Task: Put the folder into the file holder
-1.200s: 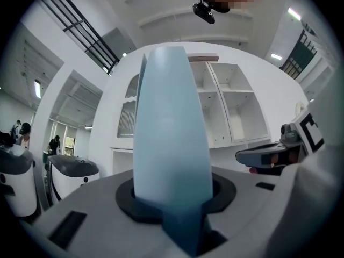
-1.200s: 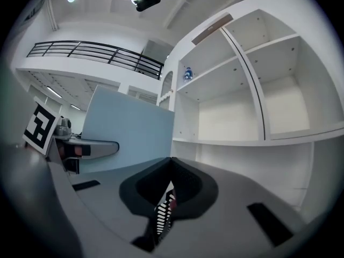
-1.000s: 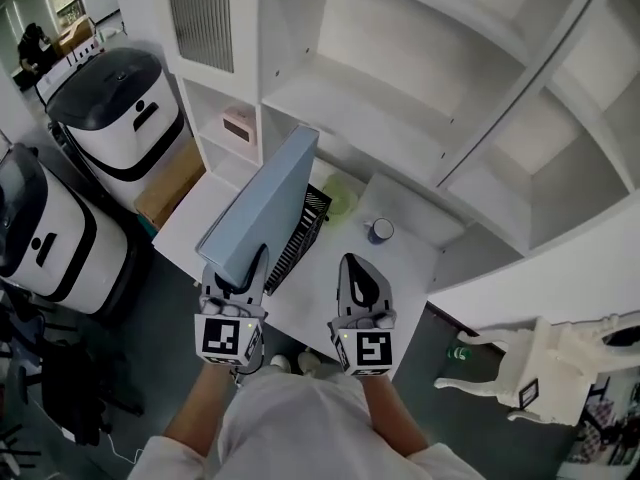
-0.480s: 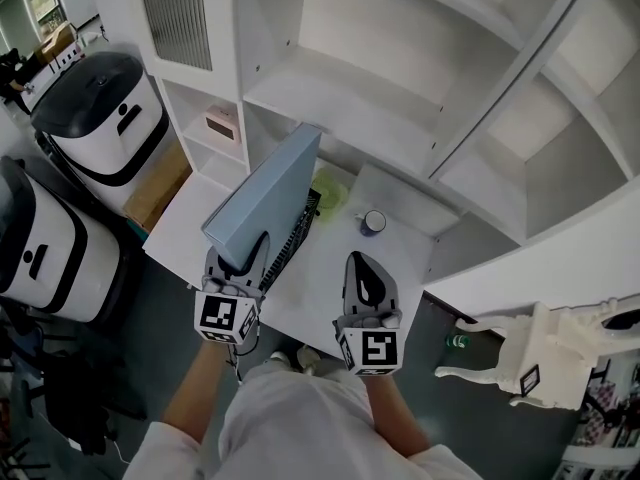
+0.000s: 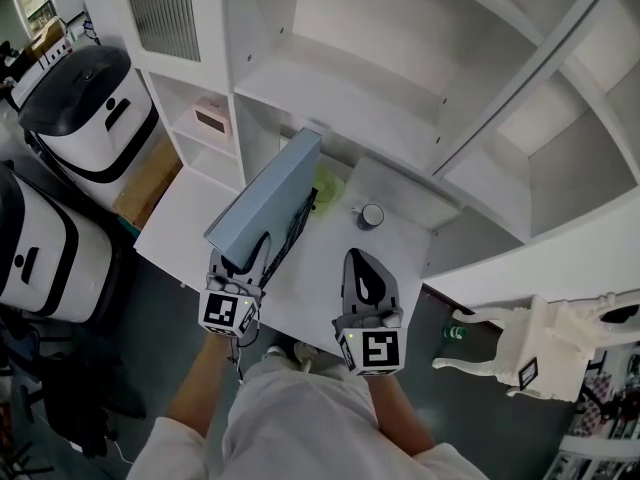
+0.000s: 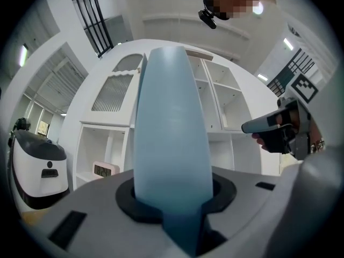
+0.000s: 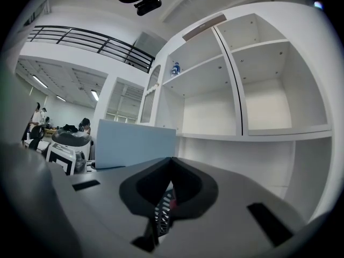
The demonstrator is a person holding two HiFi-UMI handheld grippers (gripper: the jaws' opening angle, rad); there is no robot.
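Observation:
A light blue folder [image 5: 268, 200] stands on edge and tilted, with its long side reaching toward the shelves. My left gripper [image 5: 243, 260] is shut on its near end. In the left gripper view the folder [image 6: 169, 138] rises straight up from between the jaws. The black mesh file holder [image 5: 297, 230] stands on the white desk [image 5: 195, 218], right beside and partly under the folder. My right gripper [image 5: 362, 268] hovers over the desk to the right of the holder, its jaws together and empty. The right gripper view shows the folder [image 7: 134, 143] at left and a bit of the mesh file holder [image 7: 160, 213] past the jaws.
A small cup [image 5: 371, 215] and a green thing [image 5: 328, 183] sit at the desk's back. White shelves [image 5: 400, 88] rise behind, and a pink clock [image 5: 210, 118] is in a left cubby. Black-and-white machines [image 5: 85, 98] stand at left. A white chair [image 5: 530, 353] and a green bottle [image 5: 455, 333] are at lower right.
The head view has drifted a little. The left gripper still holds the folder by the holder, and the right gripper has hardly moved.

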